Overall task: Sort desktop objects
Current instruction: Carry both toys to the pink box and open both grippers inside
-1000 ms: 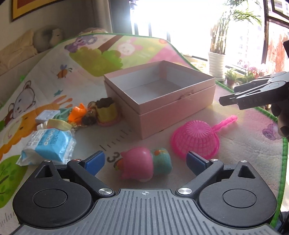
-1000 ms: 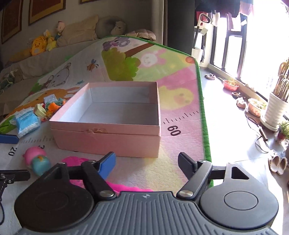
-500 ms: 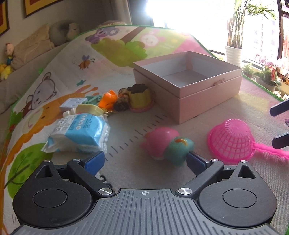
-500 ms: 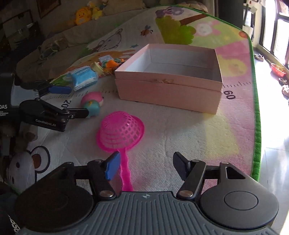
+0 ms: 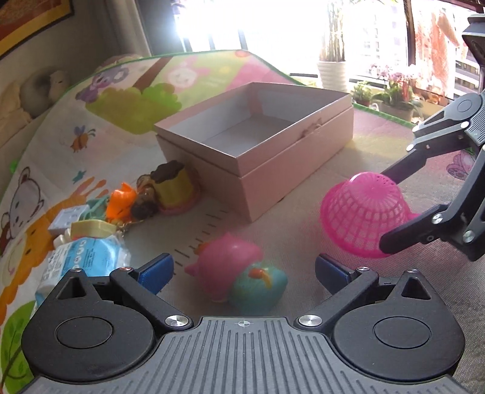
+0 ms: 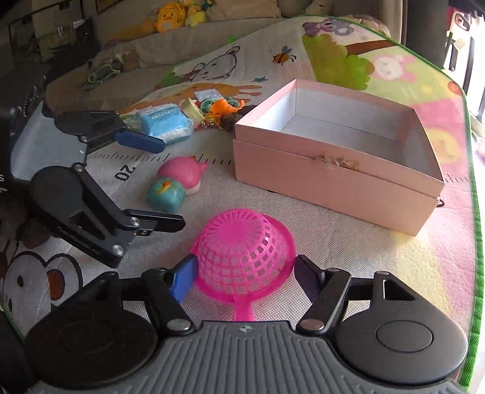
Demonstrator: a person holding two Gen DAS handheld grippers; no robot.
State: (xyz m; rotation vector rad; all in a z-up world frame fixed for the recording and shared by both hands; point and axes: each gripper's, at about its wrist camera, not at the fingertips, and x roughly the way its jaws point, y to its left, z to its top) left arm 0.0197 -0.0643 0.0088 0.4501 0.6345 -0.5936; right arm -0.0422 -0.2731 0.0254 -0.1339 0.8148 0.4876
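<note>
An open, empty pink box [image 5: 288, 157] [image 6: 339, 178] stands on the play mat. A pink-and-teal squishy toy [image 5: 239, 275] [image 6: 174, 183] lies between the wide-open fingers of my left gripper [image 5: 242, 269]. A pink mesh strainer [image 5: 363, 218] [image 6: 244, 251] lies dome up between the open fingers of my right gripper [image 6: 244, 272]; its handle runs under the gripper body. The right gripper also shows in the left wrist view [image 5: 391, 206], its fingers either side of the strainer. The left gripper shows in the right wrist view [image 6: 169, 185], open around the squishy toy.
A cluster lies left of the box: a blue tissue pack [image 5: 88, 257] [image 6: 165, 122], a yellow cake toy [image 5: 174, 188], an orange toy [image 5: 121, 200] and a small white box [image 5: 68, 218]. The mat's green edge [image 6: 474, 242] runs along the right. A sofa with plush toys [image 6: 175, 13] stands behind.
Both grippers have moved forward and down. The squishy toy now sits between the left fingers, and the strainer between the right fingers. Neither has closed.
</note>
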